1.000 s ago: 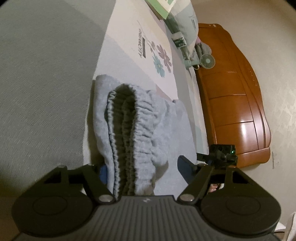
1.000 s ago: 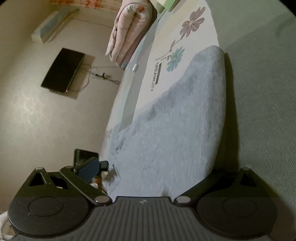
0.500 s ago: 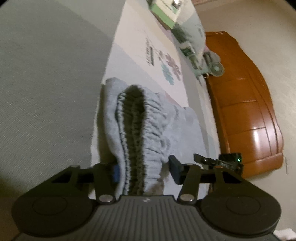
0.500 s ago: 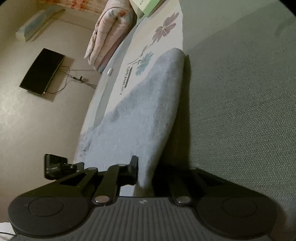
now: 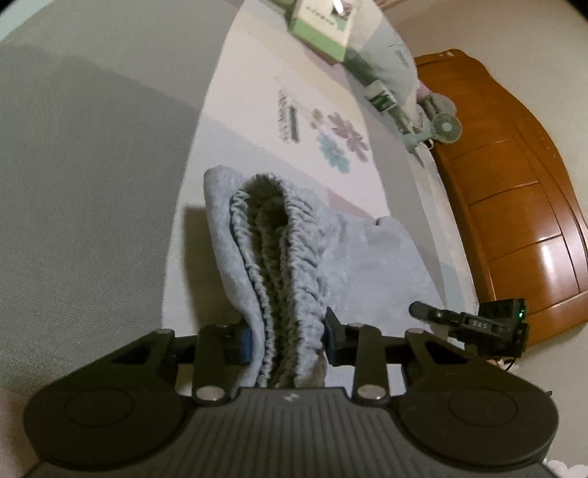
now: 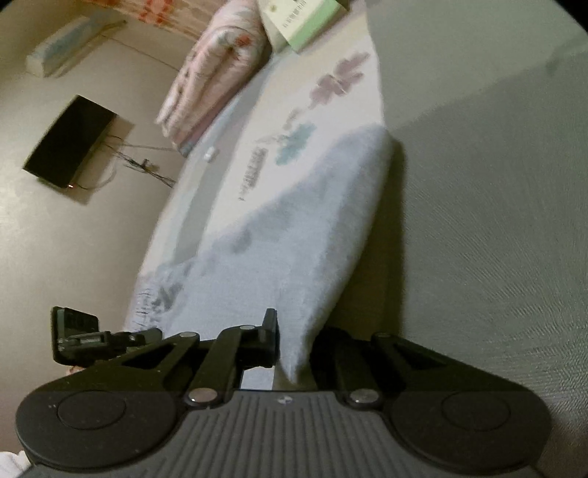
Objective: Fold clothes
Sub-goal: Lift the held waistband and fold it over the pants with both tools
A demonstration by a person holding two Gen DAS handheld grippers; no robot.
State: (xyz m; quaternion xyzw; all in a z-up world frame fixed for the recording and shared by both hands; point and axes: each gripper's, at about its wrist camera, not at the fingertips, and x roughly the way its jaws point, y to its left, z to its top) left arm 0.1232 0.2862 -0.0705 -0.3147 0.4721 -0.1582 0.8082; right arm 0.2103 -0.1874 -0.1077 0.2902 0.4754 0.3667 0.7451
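- Left tool [image 5: 288,340] has just been closing, and now its blue pads pinch the bunched elastic waistband of the grey pants [image 5: 286,264], low centre of the left view. A second ago those jaws stood wide either side of the band with nothing gripped.
- Right tool [image 6: 294,345] was wide apart a second ago too; now it is clamped tight on a thin edge of the same pants [image 6: 312,235] at lower centre of the right view, only a sliver of fabric between the jaws.
- So both ends are held. My read: the grab is done and a lift or carry-over for the fold comes next (the waistband already looks raised off the sheet, with a shadow beneath it).
- The pants lie on the bed, on a pale sheet [image 5: 253,110] with printed flowers, running from the tools up toward mid-frame in both views.
- Each view catches the other tool: right tool [image 5: 474,325] at lower right of the left view, left tool [image 6: 88,336] at lower left of the right view.
- Writing: a dark printed label on the sheet beside the flowers, too blurred to read. The green-and-white box [image 5: 323,25] at top centre carries print, also unreadable. Small letters on the other tool's body in the left view (could be "DAS", not certain).
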